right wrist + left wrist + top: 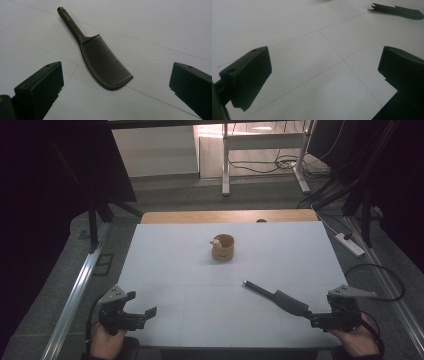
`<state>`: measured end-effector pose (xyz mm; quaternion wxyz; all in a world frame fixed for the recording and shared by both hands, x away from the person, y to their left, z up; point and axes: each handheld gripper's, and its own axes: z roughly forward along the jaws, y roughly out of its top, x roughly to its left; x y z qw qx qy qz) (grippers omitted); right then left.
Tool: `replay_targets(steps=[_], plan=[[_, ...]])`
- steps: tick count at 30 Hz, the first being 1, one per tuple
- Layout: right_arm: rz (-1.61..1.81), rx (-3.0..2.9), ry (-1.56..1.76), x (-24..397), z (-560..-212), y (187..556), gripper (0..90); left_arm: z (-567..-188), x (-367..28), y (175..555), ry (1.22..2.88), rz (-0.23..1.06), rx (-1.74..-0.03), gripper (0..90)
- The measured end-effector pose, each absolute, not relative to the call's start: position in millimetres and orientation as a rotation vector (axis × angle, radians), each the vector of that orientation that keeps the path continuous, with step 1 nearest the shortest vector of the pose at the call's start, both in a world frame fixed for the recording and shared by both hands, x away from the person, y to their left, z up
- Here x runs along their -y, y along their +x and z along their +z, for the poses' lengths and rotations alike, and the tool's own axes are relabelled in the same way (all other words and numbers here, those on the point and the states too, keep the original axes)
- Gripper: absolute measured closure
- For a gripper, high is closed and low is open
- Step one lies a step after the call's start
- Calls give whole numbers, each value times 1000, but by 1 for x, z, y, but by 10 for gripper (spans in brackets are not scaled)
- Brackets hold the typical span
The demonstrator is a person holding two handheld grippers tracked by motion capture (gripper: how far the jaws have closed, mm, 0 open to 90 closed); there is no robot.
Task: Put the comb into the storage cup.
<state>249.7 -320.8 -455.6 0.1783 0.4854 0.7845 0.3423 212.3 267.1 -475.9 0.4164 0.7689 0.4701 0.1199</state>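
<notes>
Your left gripper (142, 312): jaws wide apart, nothing between them, low over the white table (165, 250).
Your right gripper (311, 316): jaws spread, empty.
Comb (100, 56): dark, flat on the table just ahead of your right gripper, handle pointing away.
Cup (223, 247): tan, upright, well beyond both grippers.

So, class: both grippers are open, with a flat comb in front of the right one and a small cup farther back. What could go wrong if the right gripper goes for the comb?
1. The comb lies flat on the table, so the open right gripper may scrape the surface or slide off it.
2. Its thin teeth could bend if pinched.
3. A push along the handle might shove it toward the cup.
</notes>
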Motion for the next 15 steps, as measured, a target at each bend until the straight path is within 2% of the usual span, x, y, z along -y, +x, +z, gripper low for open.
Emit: replay_targets(steps=[15], plan=[[953,-2260,1360,318,-457,252,0,-477,-269,212,1926,284,-1188,0]])
